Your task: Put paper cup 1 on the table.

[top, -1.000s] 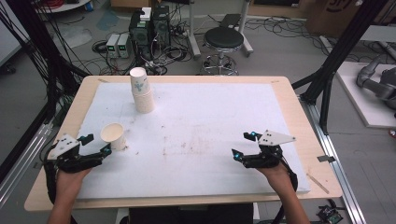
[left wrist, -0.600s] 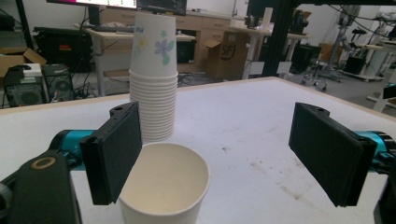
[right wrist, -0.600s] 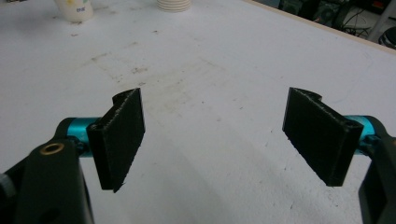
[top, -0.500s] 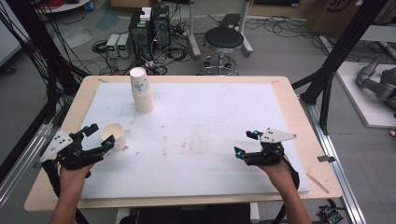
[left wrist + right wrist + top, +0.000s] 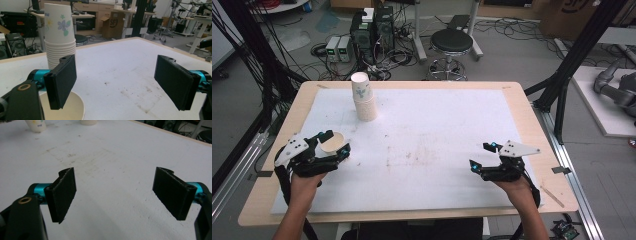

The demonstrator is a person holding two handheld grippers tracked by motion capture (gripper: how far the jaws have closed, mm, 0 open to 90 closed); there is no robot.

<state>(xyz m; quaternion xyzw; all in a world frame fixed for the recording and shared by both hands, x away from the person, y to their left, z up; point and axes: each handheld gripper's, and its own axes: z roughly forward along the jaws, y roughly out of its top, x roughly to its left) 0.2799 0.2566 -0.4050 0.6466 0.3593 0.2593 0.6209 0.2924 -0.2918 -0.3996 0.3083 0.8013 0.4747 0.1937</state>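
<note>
Paper cup [image 5: 332, 141] apparently released, left hand-held gripper [image 5: 334, 144] gaping, pulled back, right hand-held gripper [image 5: 480, 155] just widened, empty.

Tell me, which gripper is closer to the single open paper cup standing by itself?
Left. The left gripper is right at the single open paper cup, jaws open. The right gripper sits far across the white table mat.

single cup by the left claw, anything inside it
The cup stands mouth up and its visible inside looks bare. The left claw covers part of the mouth, so its bottom stays unseen.
</note>
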